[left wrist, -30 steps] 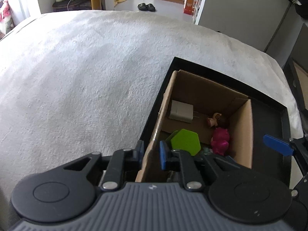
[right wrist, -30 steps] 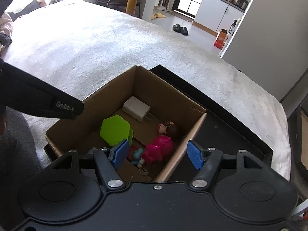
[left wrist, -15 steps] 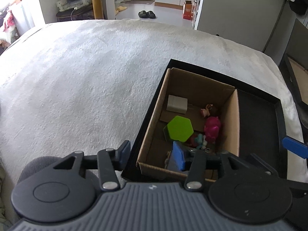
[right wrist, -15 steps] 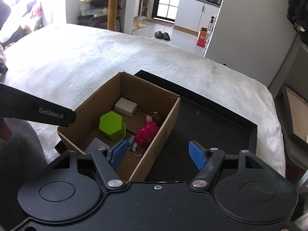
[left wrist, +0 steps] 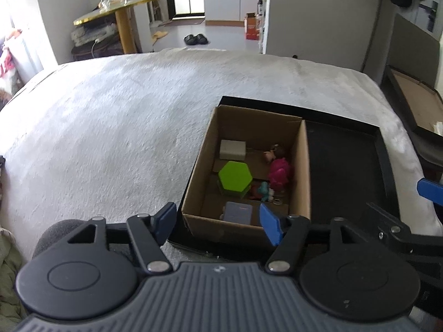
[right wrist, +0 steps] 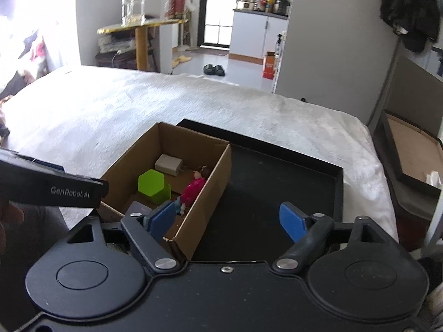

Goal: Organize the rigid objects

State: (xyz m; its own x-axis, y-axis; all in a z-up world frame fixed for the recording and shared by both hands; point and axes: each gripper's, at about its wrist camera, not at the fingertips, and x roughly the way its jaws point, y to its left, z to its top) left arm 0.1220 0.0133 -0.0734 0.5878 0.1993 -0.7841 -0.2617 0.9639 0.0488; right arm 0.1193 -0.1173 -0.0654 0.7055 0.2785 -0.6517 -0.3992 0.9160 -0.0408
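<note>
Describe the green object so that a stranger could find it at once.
On the white bed cover sits a black tray holding an open cardboard box. Inside it is the lime-green hexagonal block, the only six-sided piece, between a white charger and a pink figure.

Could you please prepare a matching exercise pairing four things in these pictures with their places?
Things:
1. lime-green hexagonal block
2. white rectangular charger
3. magenta doll figure
4. brown cardboard box

Places:
A. against the box's right wall
B. in the left part of the black tray
C. near the box's far wall
D. mid-box, left of the doll

Pairs: 1-D, 2-C, 3-A, 4-B
</note>
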